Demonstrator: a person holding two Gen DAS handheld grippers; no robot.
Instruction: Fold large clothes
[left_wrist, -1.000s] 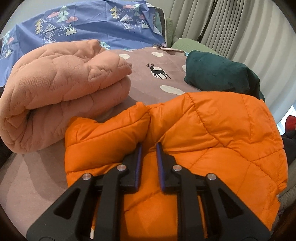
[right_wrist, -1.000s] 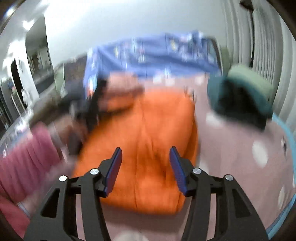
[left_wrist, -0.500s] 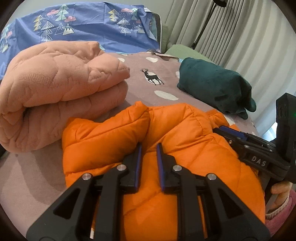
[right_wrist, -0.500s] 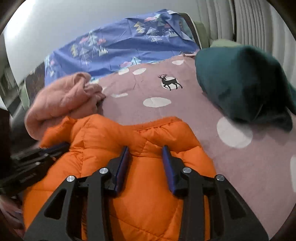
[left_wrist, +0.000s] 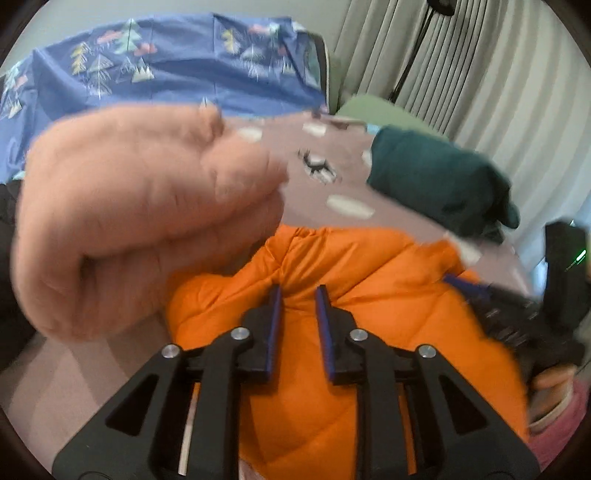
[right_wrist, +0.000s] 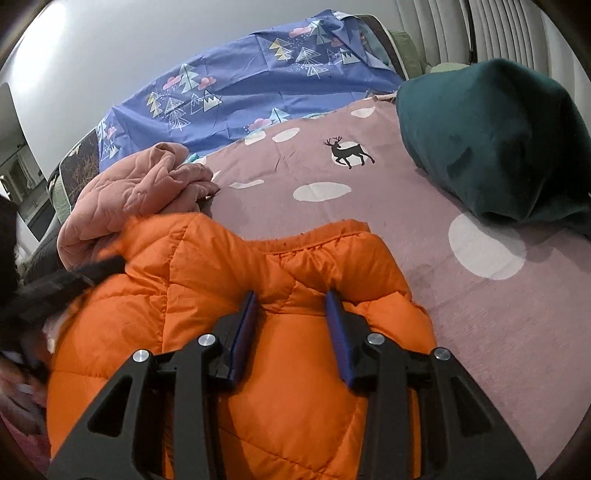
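Orange puffer jacket (right_wrist: 229, 295) lies folded on the mauve deer-print bedspread (right_wrist: 369, 206), its elastic hem edge pointing toward the blue tree-print sheet (right_wrist: 236, 92); long axis unclear. Left gripper (left_wrist: 297, 295) clenched on a jacket fold. Right gripper (right_wrist: 291, 301) released, jaws wider than 0.5 s ago, pressing into the fabric. Left view now blurred; peach quilted blanket (left_wrist: 140, 206) sits nearer.

The pink blanket (left_wrist: 147, 206) smears with motion in the left wrist view, its stitching lost. The orange jacket (right_wrist: 229, 288) runs off the bottom edge, its lower half hidden behind the right gripper (right_wrist: 291, 314). The other gripper is a dark blur at the left edge.
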